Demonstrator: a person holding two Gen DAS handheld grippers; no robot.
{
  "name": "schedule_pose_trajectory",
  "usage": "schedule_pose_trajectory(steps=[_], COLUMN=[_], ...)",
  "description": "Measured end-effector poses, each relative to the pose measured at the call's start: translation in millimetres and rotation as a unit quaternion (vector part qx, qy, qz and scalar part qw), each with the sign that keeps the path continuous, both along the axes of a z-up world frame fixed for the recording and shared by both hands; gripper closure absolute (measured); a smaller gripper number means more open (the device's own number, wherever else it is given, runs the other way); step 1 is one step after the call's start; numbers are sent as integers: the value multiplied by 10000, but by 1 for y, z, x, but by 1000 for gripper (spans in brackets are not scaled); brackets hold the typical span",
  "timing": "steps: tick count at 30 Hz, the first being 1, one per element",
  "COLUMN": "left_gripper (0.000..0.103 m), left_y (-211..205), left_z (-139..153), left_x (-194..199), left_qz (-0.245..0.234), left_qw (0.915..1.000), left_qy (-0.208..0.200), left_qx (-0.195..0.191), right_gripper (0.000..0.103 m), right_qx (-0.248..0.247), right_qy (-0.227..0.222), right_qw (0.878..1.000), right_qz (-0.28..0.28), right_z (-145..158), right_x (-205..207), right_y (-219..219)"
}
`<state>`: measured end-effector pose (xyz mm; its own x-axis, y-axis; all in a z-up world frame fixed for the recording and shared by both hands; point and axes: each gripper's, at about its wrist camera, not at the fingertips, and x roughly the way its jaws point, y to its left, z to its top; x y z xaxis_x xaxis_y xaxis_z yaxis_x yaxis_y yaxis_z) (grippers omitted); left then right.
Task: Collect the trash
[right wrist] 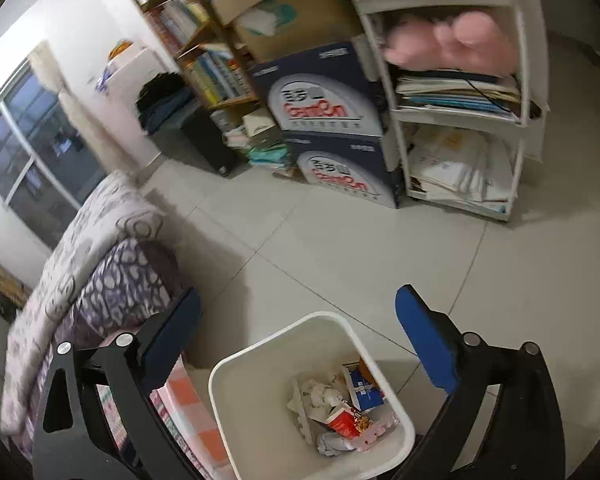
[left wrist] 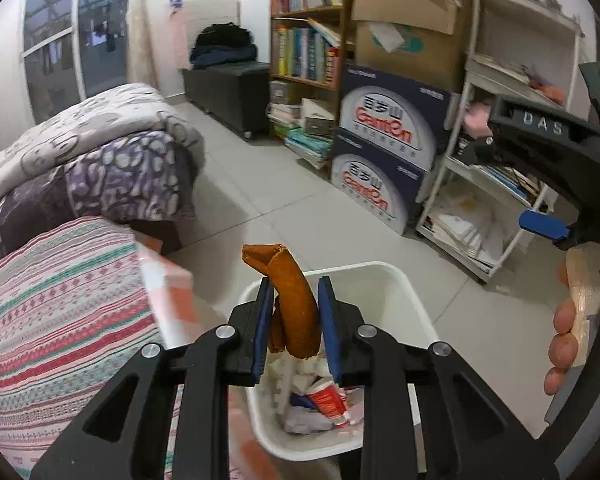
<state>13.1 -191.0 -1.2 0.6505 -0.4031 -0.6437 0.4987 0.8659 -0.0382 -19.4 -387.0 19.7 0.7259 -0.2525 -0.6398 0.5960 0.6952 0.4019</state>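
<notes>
My left gripper (left wrist: 293,306) is shut on an orange-brown peel (left wrist: 295,304) and holds it above the white trash bin (left wrist: 384,276). The bin holds crumpled paper and a red wrapper (left wrist: 328,400). In the right wrist view my right gripper (right wrist: 300,312) is open and empty above the same bin (right wrist: 239,412), which holds tissues, a red packet (right wrist: 346,420) and a blue-white carton (right wrist: 364,390). The right gripper's body and the hand holding it show at the right edge of the left wrist view (left wrist: 548,132).
A bed with striped and patterned quilts (left wrist: 59,280) lies to the left of the bin. Bookshelves (left wrist: 304,40), stacked blue boxes (left wrist: 384,152) and a white rack of papers (right wrist: 460,120) line the far side. Tiled floor (right wrist: 340,248) lies between.
</notes>
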Motion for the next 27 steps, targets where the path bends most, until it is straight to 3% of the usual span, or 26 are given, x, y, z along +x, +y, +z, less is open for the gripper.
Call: schedule_pose_trajectory(steps=[2,6,12,16,17,18,21,25,27], left_gripper=[76,59,42,30,22,15,7,7,7], left_y=[-12,-22,-4,27,36,46,79,121,139], left_z=[1,8,16,23,26,29,41,50,48], left_x=[-3,-12,-23,-34,-37,-42,-55,-68,-67], left_qz=[-101,-206,-96,304,430,582,996,1610,1880], left_qw=[9999,9998,9998,9982,9970,9951,9879,9754,9712], left_qy=[41,-14,-193,-508,-631,-787,-1192,-1501,-1455], left_qx=[1,-29,20,107,128,129,-1,-146,-136], right_gripper=[7,7,7,7,7,7,7,7,7], right_qx=[46,23,-469,-764,-853,-947,-1200,-1473,-1537], right_qy=[3,-45,-64,-60,-61,-64,-79,-98,-180], right_qw=[10000,9999,9989,9970,9962,9952,9915,9853,9827], right_qz=[-57,-92,24,114,161,219,494,863,1014], right_z=[1,4,17,24,26,27,26,17,14], right_x=[-4,-6,-6,-10,-12,-14,-22,-36,-44], right_y=[-6,-8,12,33,41,50,82,124,141])
